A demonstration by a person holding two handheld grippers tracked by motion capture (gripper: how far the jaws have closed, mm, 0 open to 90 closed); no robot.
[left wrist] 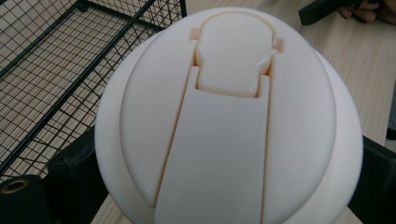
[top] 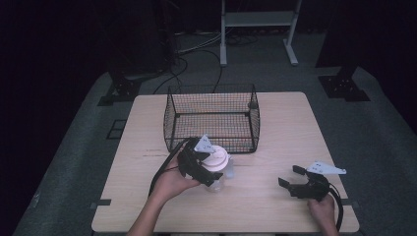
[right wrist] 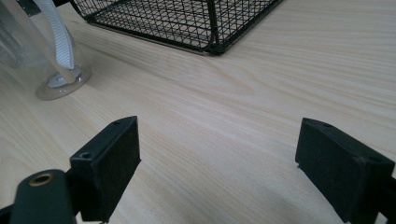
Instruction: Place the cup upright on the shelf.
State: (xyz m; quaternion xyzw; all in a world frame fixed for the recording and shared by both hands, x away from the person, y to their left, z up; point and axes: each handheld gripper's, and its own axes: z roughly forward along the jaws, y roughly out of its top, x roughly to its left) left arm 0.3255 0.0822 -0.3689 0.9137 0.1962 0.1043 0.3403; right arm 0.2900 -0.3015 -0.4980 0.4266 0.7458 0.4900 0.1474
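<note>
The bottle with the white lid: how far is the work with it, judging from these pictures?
Done: the left gripper has closed on the bottle's white lid. In hand: the bottle stands on the table, just before the wire basket. Left, probably: lifting it into the basket. The right gripper rests open, apart.

Dim high view with black surroundings, evenly lit tabletop (top: 285, 142), soft shadows, gripper views brighter, slightly soft close up

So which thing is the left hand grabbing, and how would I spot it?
Start at the wire basket in the middle of the table. Just in front of its near edge stands a clear bottle, with the left gripper closed on its top. Its domed cream lid with a flip cap sets it apart.
</note>
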